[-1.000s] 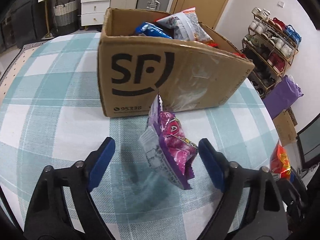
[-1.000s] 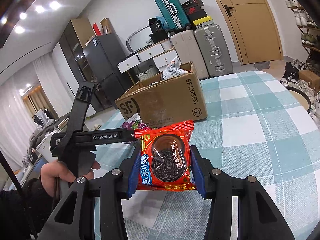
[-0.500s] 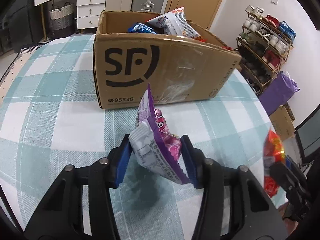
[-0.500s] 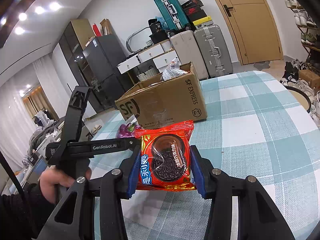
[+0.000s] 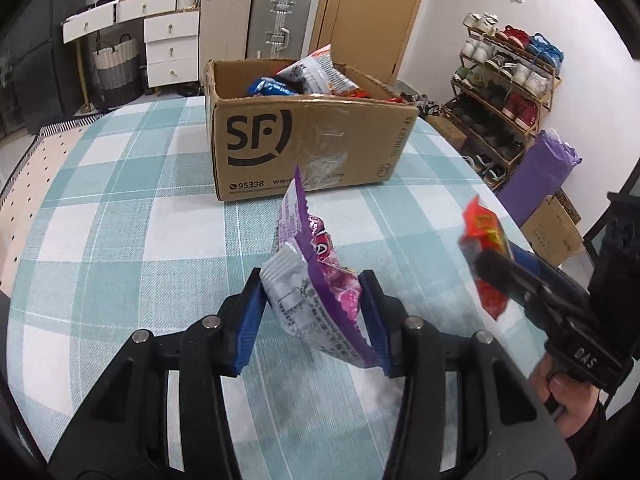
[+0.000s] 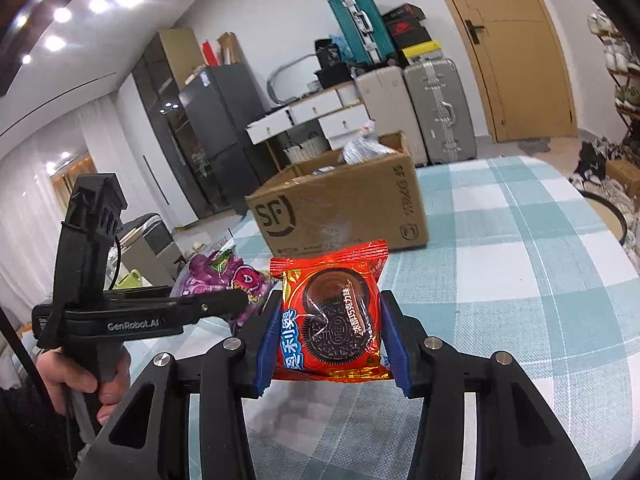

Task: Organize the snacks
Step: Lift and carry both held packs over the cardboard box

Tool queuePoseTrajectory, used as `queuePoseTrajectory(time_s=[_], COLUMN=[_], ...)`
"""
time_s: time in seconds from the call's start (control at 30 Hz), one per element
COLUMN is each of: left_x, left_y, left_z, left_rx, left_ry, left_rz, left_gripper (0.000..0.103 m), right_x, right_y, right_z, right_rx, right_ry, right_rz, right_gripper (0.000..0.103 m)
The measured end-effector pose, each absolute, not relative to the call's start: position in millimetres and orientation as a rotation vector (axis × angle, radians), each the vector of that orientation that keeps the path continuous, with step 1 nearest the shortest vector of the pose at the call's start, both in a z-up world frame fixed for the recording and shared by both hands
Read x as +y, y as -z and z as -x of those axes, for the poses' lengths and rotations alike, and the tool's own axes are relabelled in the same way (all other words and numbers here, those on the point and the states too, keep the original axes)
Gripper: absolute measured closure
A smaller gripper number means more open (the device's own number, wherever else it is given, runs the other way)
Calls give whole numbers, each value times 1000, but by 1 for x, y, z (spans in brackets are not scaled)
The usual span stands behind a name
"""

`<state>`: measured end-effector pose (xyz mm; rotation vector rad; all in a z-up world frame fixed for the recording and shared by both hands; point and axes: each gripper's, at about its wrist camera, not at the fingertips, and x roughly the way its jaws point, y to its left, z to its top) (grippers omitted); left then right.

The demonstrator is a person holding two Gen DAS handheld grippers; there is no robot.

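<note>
My left gripper (image 5: 314,320) is shut on a purple and white snack packet (image 5: 316,280), held clear above the checked tablecloth. Ahead stands an open cardboard box (image 5: 304,148) marked SF, with several snack packets inside. My right gripper (image 6: 330,336) is shut on a red Oreo packet (image 6: 332,312), also off the table. In the right wrist view the left gripper (image 6: 224,300) and its purple packet (image 6: 216,276) sit at the left, with the box (image 6: 340,208) behind. In the left wrist view the red packet (image 5: 484,248) shows at the right.
The round table (image 5: 120,208) wears a teal and white checked cloth. A person's hand (image 6: 80,380) holds the left tool. Suitcases (image 5: 276,20), white drawers (image 5: 168,40) and a shoe rack (image 5: 508,92) stand beyond the table; a purple bag (image 5: 540,176) leans beside it.
The left gripper's jaws closed on the purple packet and lifted it off the table, pulling back from the box. The right gripper with the red packet stayed where it was.
</note>
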<state>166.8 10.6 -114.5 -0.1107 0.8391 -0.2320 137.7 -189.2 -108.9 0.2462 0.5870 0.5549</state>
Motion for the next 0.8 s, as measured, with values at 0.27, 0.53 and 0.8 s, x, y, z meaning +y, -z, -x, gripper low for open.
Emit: queuePoseTrajectory(time_s=[0.27,0.53,0.8], left_x=[10,22,35], left_y=[91,77,52], left_z=[-109,-65,-51], left_rx=[776,738,695], left_ry=[256,271,261], left_rz=[87,139,133], left_gripper=[59,59,59], right_x=[-169,-163,-160], right_y=[98,91,56], right_z=[-111,-85,-77], right_rx=[602,607,559], right_ry=[-648,-654,-660], right_rz=[-251,-247,-198], right_gripper=[56,56,56])
